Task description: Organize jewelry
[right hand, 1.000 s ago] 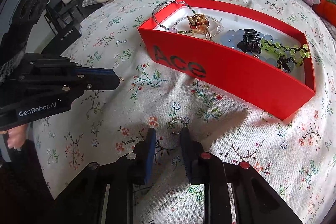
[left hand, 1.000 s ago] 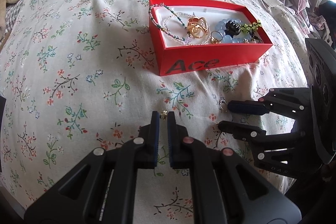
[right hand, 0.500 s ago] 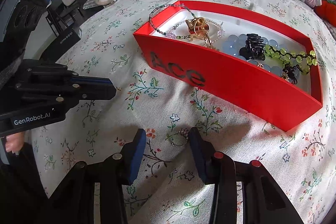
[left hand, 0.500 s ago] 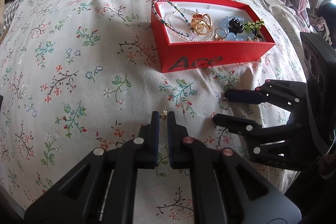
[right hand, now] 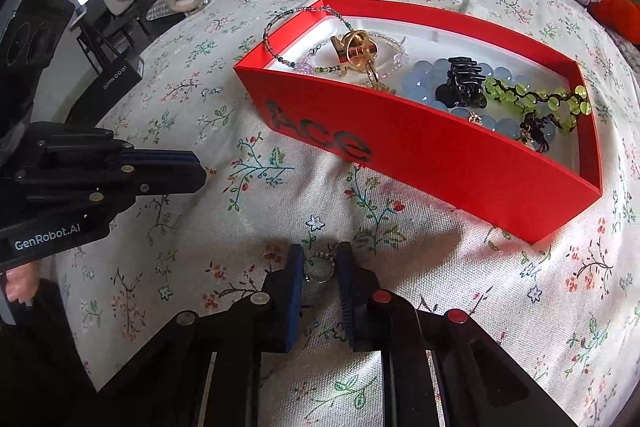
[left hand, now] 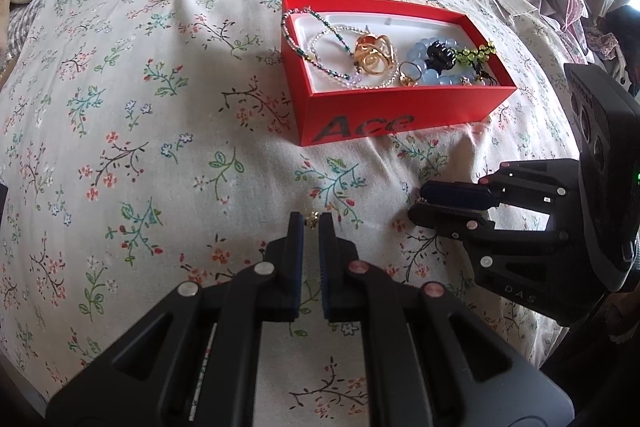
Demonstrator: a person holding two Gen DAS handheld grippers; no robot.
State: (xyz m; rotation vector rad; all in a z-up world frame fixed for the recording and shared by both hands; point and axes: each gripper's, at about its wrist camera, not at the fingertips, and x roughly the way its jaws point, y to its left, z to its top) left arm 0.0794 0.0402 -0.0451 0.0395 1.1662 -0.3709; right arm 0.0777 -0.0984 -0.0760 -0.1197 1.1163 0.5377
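Left wrist view: the left gripper (left hand: pixel 312 221) pinches a tiny gold earring (left hand: pixel 312 218) at its fingertips, apparently barely held; it could drop into the quilt (left hand: pixel 120 107) folds. The red box (left hand: pixel 384 123) lies ahead, its near wall to clear.

Right wrist view: the right gripper (right hand: pixel 319 263), fingers narrowly parted, brackets a beaded silver ring (right hand: pixel 318 267); closing may snag fabric.
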